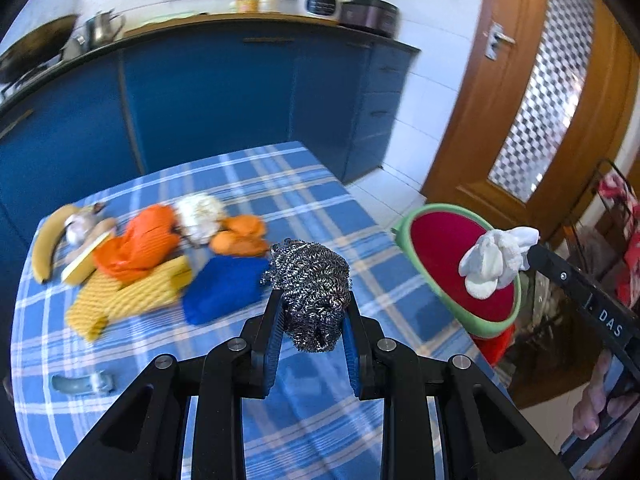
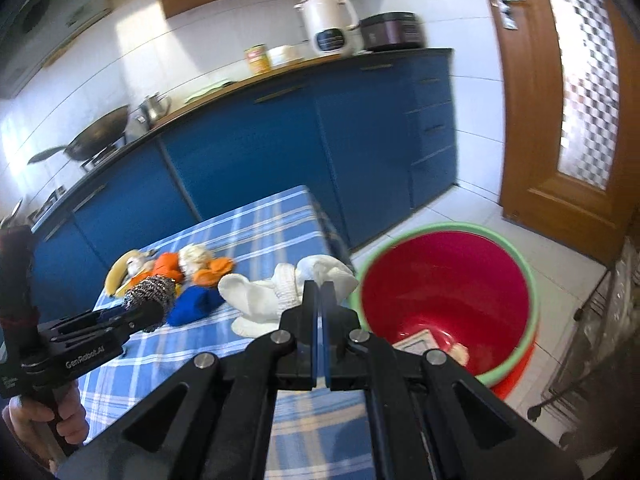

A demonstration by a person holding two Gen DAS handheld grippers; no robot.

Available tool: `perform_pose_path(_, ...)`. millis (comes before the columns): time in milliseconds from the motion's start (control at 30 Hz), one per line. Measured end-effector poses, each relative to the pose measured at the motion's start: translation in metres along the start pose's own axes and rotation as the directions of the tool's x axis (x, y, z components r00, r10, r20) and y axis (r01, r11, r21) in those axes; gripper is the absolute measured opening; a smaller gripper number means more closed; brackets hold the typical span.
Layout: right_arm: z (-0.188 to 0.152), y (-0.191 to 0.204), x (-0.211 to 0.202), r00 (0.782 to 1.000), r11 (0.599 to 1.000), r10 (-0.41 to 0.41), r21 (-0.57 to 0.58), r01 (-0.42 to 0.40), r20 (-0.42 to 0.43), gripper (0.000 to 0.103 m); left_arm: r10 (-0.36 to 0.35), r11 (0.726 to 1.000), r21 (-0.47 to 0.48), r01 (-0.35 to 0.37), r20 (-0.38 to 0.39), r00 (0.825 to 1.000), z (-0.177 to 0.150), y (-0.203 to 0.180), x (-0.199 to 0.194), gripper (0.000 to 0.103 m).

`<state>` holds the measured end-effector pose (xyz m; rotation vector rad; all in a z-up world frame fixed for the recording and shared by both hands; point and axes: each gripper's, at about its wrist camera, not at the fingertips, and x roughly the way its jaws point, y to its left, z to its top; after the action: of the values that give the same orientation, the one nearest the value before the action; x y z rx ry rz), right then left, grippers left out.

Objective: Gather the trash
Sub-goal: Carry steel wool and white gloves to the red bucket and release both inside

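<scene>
Left gripper (image 1: 311, 300): black frame, blue-padded fingers clamped on a steel scourer (image 1: 310, 280), a springy ball of coiled silver wire, held above the table.
Right gripper (image 2: 319, 292): fingers pressed together, pinching a crumpled white cloth (image 2: 280, 292); soft, ribbed, bunched in lobes, hanging at the table's edge beside the bin.
Bin (image 2: 532, 288): round plastic bucket, glossy red inside, pale green rim, standing on the floor just off the table; a paper scrap and something pale lie in its bottom, too small to identify.
Table (image 1: 304, 184): blue and white plaid cloth, woven look.
Pile on table: orange netting (image 1: 140, 244), yellow knitted piece (image 1: 120, 296), blue cloth (image 1: 224, 288), a whitish wad (image 1: 200, 216), a banana (image 1: 48, 240); all motion-blurred, edges unclear.
Small grey object (image 1: 84, 383): near the table's near-left edge, unidentifiable.
Hands: only fingers on the handles show, at the picture edges.
Room: blue cabinets (image 2: 248, 152), white tiled wall, wooden door (image 2: 560, 92) with patterned glass, white kettle (image 2: 328, 24), dark wok (image 2: 100, 134).
</scene>
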<state>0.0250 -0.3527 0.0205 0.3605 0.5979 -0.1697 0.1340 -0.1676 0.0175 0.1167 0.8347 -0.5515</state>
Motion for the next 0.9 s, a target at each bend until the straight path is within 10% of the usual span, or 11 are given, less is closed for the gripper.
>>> perform_pose_path(900, -0.022, -0.132, 0.028, 0.978, 0.958, -0.187, 0.205, 0.202, -0.09, 0.004, -0.174, 0.969, 0.157, 0.188, -0.101, 0.98, 0.013, -0.115, 0.072, 0.028)
